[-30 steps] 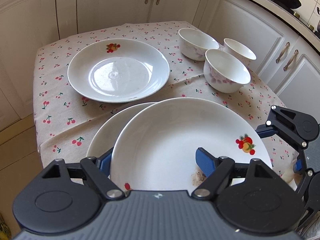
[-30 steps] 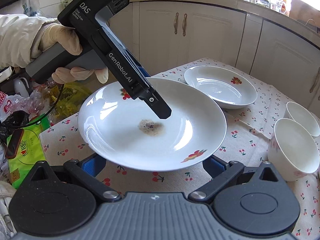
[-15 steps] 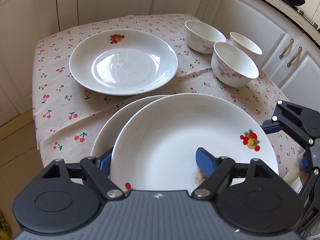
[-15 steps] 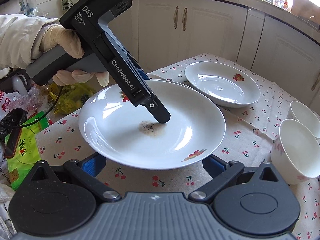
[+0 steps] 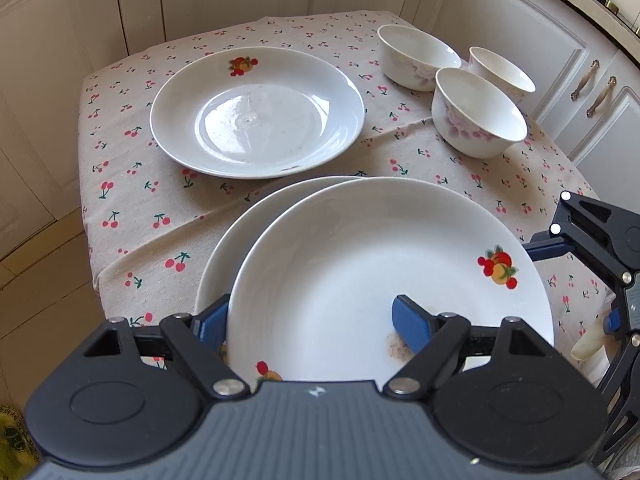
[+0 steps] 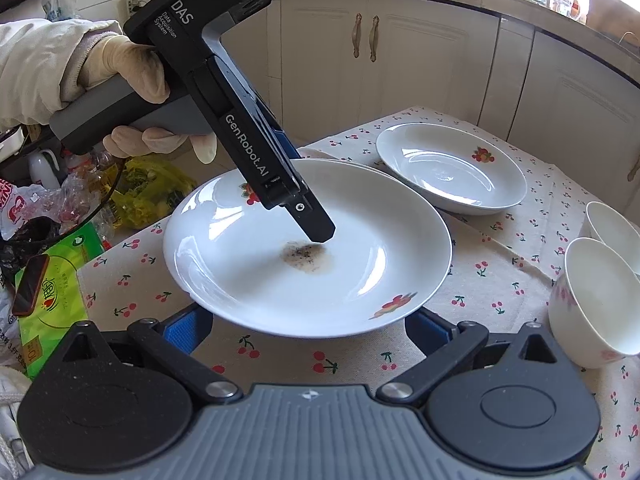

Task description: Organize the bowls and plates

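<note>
The left gripper (image 5: 312, 324) held the near plate (image 5: 360, 264) by its rim, one blue finger (image 5: 412, 322) lying inside the dish and the other (image 5: 210, 324) under the plate's outer edge. In the right wrist view the same gripper (image 6: 308, 220) slanted down into the plate (image 6: 360, 240), its tip just above a brown stain (image 6: 306, 258), with a gloved hand (image 6: 132, 92) around the handle. This plate overlapped a second plate (image 5: 240, 240) beneath it, whose rim showed only at the left.

The right gripper (image 6: 304, 330) stood wide, its fingers (image 6: 182, 330) spread to either side of the near plate's edge and below it, apart from the rim as far as could be seen.

Beyond lay a third plate (image 5: 256, 112), flat on the cherry-print cloth (image 5: 132, 200) and apart from the pair. Three bowls (image 5: 480, 116) stood close together at the table's far right. White cabinets (image 5: 520, 32) ran behind, and bags (image 6: 52, 240) lay to the left of the table.
</note>
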Action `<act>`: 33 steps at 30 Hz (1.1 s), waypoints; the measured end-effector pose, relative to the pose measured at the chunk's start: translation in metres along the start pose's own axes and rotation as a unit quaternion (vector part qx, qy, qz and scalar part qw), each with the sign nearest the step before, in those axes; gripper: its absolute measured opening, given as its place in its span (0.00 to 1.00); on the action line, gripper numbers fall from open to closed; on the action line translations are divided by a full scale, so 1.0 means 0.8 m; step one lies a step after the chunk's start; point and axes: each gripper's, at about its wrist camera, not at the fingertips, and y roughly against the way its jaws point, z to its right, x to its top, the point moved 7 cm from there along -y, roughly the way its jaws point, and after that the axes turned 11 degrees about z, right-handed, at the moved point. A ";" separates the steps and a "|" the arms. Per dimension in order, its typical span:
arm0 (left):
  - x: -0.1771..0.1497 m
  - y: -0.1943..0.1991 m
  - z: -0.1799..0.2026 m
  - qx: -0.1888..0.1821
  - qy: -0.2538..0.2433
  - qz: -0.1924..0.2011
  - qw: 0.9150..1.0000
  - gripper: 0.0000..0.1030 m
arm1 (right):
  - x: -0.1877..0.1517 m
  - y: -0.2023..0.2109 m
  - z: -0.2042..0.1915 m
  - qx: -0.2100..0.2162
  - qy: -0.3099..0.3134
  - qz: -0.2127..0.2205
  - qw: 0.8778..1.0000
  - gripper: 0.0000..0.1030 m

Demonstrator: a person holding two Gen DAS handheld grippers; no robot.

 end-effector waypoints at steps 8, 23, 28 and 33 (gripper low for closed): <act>0.002 0.014 -0.001 0.013 -0.007 0.012 1.000 0.82 | 0.001 -0.004 -0.001 -0.003 -0.003 -0.003 1.000 1.00; 0.004 0.029 -0.011 0.034 0.003 0.046 0.998 0.86 | 0.002 0.018 0.005 -0.031 -0.021 0.006 0.999 1.00; 0.006 0.042 0.003 0.037 -0.009 0.071 0.997 0.91 | 0.007 0.036 0.008 -0.047 -0.016 0.017 0.999 1.00; 0.011 0.058 0.016 0.058 -0.036 0.099 0.993 0.94 | 0.012 0.054 0.008 -0.057 -0.001 0.031 0.998 1.00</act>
